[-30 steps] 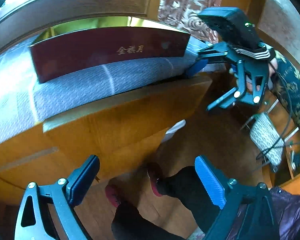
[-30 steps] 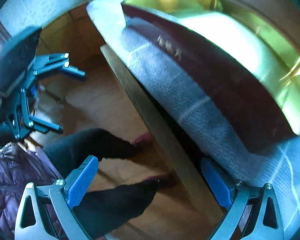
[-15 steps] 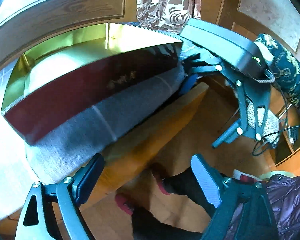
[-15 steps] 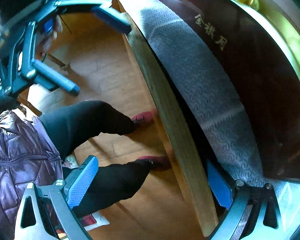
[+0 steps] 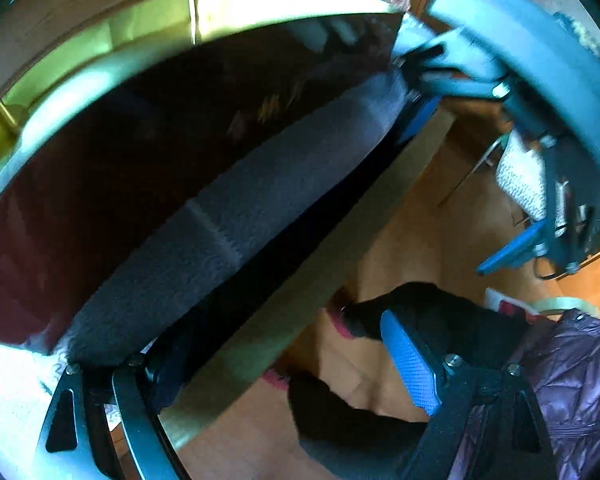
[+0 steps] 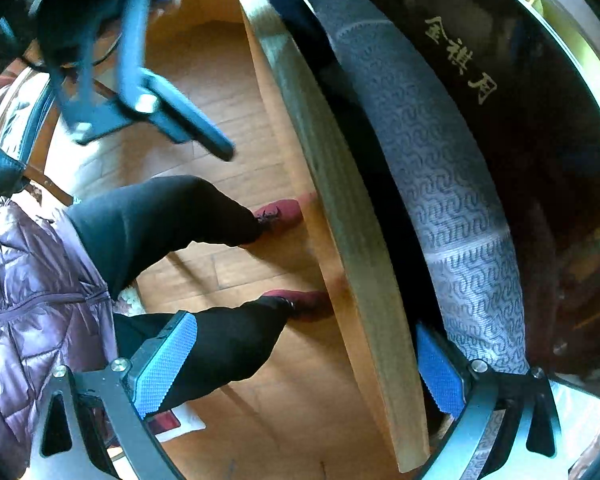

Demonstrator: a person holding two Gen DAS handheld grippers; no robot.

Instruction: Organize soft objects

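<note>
Dim, glare upper left (motion-blurred), fisheye-warped edges

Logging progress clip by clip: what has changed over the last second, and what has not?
Both open grippers closed in on the patterned gray cloth hanging over the wooden table edge. The left gripper moved up from below the tabletop, so one finger now sits under the cloth; the right gripper was already there. Neither has clamped. The dark red box stayed on the cloth.
</note>
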